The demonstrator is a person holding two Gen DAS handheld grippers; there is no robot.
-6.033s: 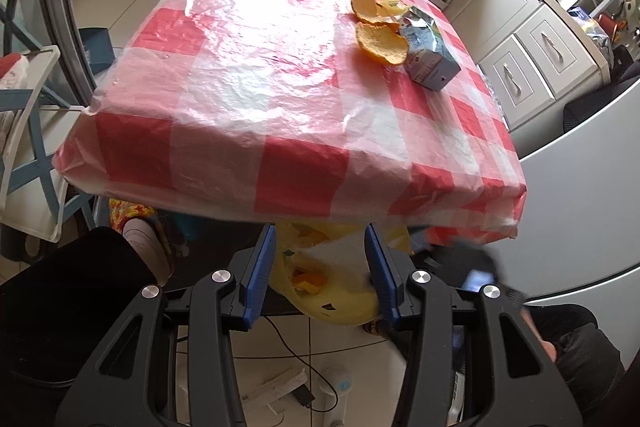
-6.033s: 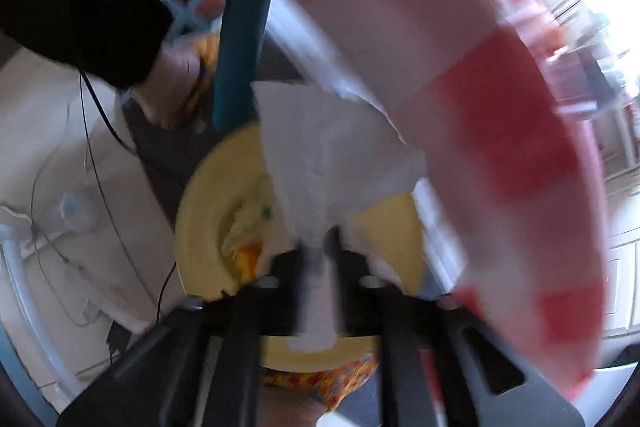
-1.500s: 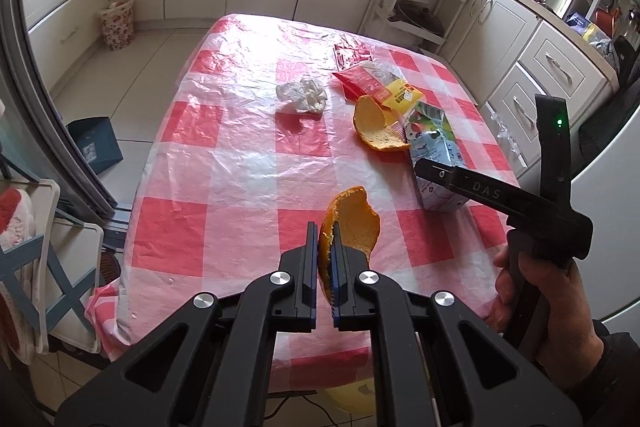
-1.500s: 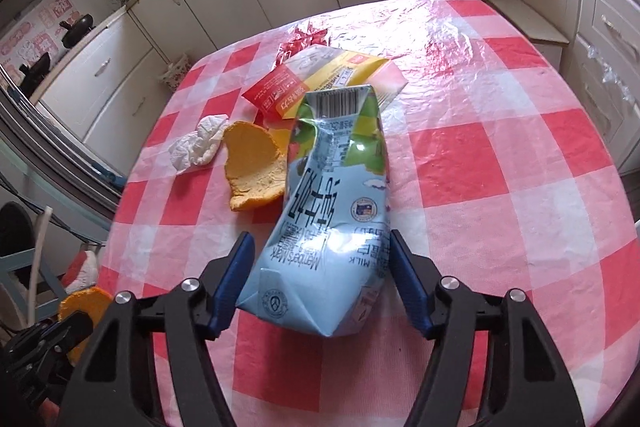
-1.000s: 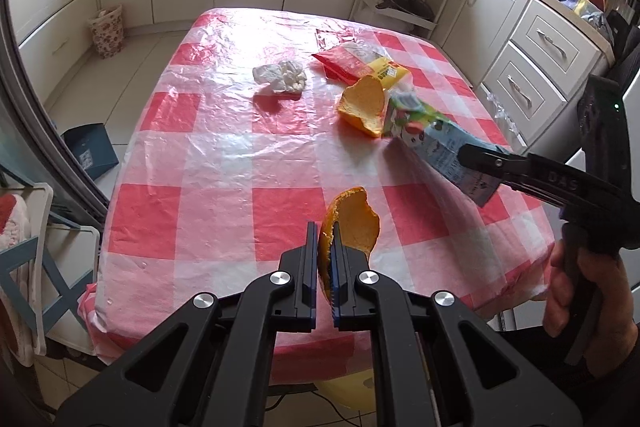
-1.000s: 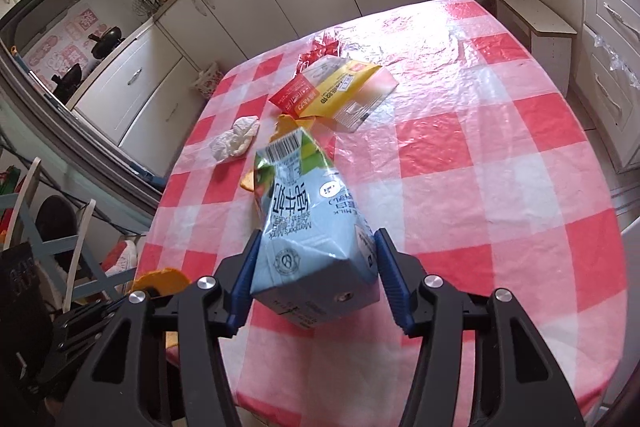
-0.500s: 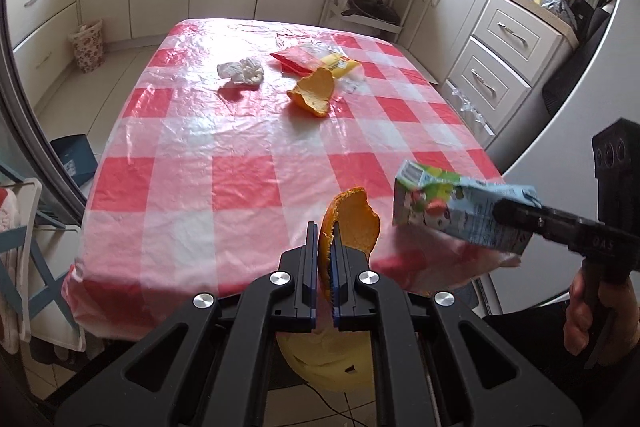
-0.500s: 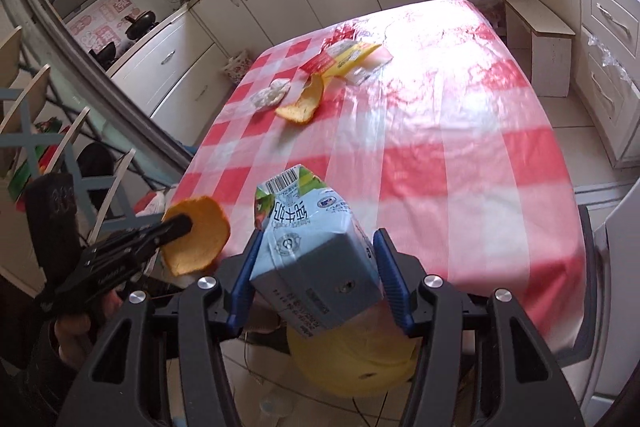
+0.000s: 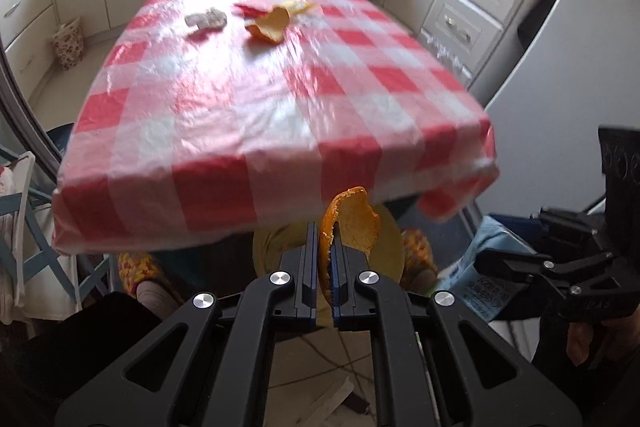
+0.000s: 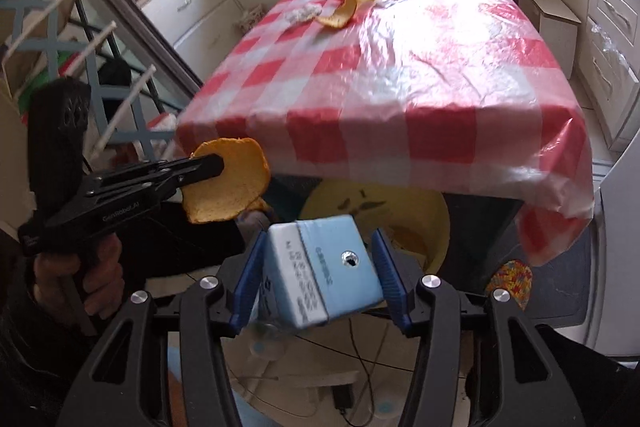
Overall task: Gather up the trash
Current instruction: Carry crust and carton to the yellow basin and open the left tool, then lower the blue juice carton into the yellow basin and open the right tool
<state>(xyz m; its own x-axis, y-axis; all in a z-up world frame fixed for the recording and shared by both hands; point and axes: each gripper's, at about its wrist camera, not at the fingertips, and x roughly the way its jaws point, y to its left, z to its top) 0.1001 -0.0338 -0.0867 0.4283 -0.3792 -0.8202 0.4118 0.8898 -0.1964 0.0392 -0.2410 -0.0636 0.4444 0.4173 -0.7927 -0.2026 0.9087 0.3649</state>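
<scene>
Both tools have drawn back off the checked tabletop (image 9: 256, 99) in the kitchen to above the yellow bin (image 10: 434, 215) holding scraps below its edge, the left tool (image 9: 325, 247) clenched on orange peel (image 9: 354, 223), the right tool (image 10: 318, 267) tightening on the milk carton (image 10: 324, 267).

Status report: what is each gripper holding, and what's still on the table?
Left gripper shut on orange peel. Right gripper closing on milk carton, above yellow bin. Tablecloth still holds peel, tissue, wrappers.
</scene>
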